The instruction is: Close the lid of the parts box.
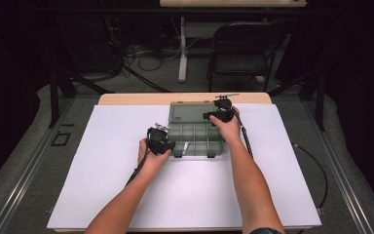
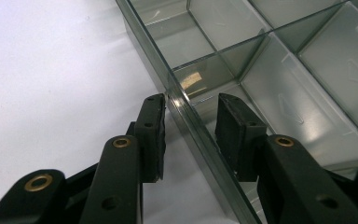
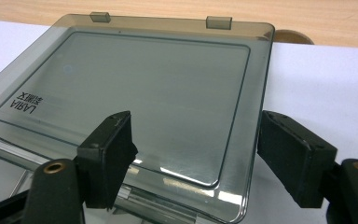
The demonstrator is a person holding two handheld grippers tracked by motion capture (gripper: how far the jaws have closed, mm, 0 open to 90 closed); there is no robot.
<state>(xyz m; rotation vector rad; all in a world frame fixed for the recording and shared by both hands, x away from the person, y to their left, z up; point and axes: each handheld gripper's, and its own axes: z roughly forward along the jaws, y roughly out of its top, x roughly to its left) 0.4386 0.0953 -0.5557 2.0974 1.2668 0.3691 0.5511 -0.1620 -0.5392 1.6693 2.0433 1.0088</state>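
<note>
Open organiser box (image 1: 195, 129) on white sheet, both grippers at its edges.

Left gripper (image 2: 189, 126) straddles the box's clear side wall, outer pad against it, inner pad a little off; whether it pinches, cannot tell. Right gripper (image 3: 196, 149) released, jaws wide over the near corner of the flat-lying lid (image 3: 135, 88). White sheet (image 1: 117, 146) covers a wooden table (image 1: 136, 99); folding chair (image 1: 241, 53) beyond. Compartments look empty.
</note>
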